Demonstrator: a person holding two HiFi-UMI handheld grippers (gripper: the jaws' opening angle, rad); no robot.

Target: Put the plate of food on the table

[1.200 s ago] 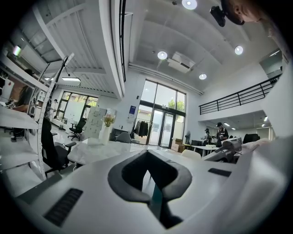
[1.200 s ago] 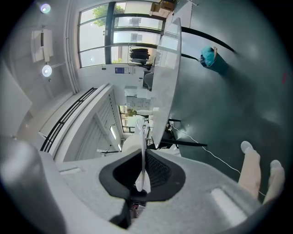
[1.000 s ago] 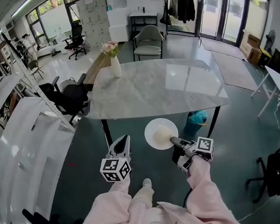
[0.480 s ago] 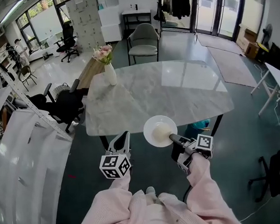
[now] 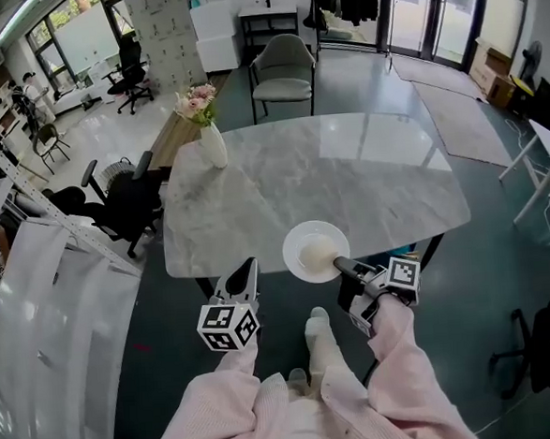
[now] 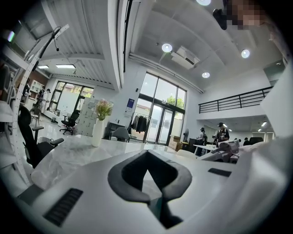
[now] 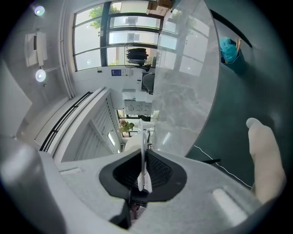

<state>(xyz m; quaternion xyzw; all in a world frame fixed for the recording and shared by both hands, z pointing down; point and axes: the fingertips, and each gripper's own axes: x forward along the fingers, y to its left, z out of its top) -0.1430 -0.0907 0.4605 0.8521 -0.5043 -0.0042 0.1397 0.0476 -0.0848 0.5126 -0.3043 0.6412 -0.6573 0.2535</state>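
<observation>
A white plate [image 5: 299, 237] with a pale mound of food [image 5: 317, 255] hangs level at the near edge of the marble table [image 5: 347, 176]. My right gripper [image 5: 340, 268] is shut on its near rim. In the right gripper view the plate's rim [image 7: 142, 151] stands edge-on between the dark pads [image 7: 160, 171] of the right gripper [image 7: 143, 183]. My left gripper [image 5: 248, 266] hovers left of the plate just short of the table edge. It holds nothing, and its jaws look shut. In the left gripper view the left gripper [image 6: 149, 183] points across the table [image 6: 68, 153].
A white vase of flowers [image 5: 211, 141] stands at the table's far left, seen too in the left gripper view as a vase [image 6: 97, 130]. A grey chair [image 5: 282, 73] sits behind the table, black office chairs [image 5: 128, 196] to its left. My shoe [image 5: 318, 331] shows below.
The person has stepped toward the table. The plate, earlier over the floor in front of it, now overlaps the near edge. A foot has swung forward between the grippers.
</observation>
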